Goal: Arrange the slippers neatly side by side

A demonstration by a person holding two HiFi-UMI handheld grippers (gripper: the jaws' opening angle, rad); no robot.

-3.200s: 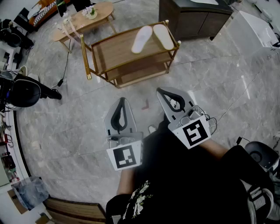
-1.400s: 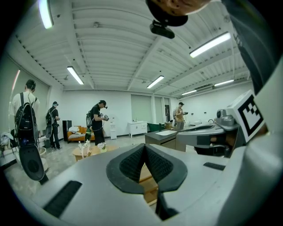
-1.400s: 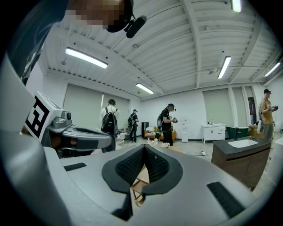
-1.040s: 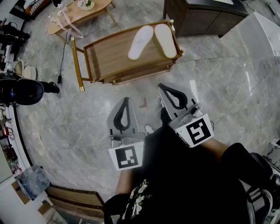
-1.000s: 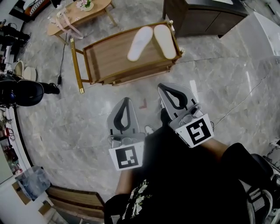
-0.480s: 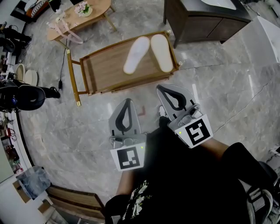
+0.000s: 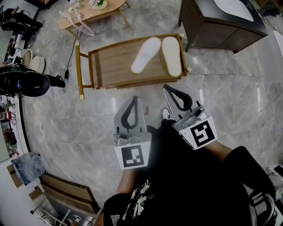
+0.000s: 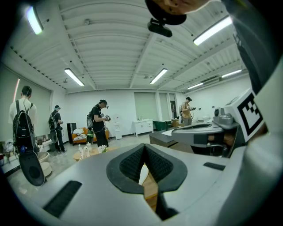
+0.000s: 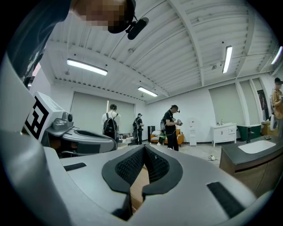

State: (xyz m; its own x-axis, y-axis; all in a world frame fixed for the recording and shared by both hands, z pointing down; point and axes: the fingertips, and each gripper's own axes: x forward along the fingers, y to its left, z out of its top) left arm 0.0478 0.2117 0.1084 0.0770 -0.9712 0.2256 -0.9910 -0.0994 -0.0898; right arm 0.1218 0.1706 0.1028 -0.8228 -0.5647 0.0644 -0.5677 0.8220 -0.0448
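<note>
Two white slippers lie soles up on the top shelf of a wooden cart [image 7: 106, 66]. The left slipper [image 7: 145, 54] is angled, its toe leaning toward the right slipper [image 7: 171, 55], which lies straighter. My left gripper [image 7: 133, 99] is shut and empty, short of the cart's near rail. My right gripper [image 7: 168, 88] is shut and empty too, just below the right slipper's end of the cart. In the left gripper view a sliver of white slipper [image 8: 142, 173] shows through the notch of the closed jaws [image 8: 145, 148]. The right gripper view shows closed jaws [image 9: 144, 148] with cart wood behind.
A dark cabinet [image 7: 221, 24] stands right of the cart. An oval wooden table [image 7: 90, 12] with flowers sits behind it. A black round device [image 7: 24, 84] rests on the floor at left. Several people stand across the room [image 8: 99, 123]. The floor is grey marble.
Both grippers have come closer to the cart, which now sits nearer in the head view. Their jaws stayed shut. The slippers have not moved on the shelf.
</note>
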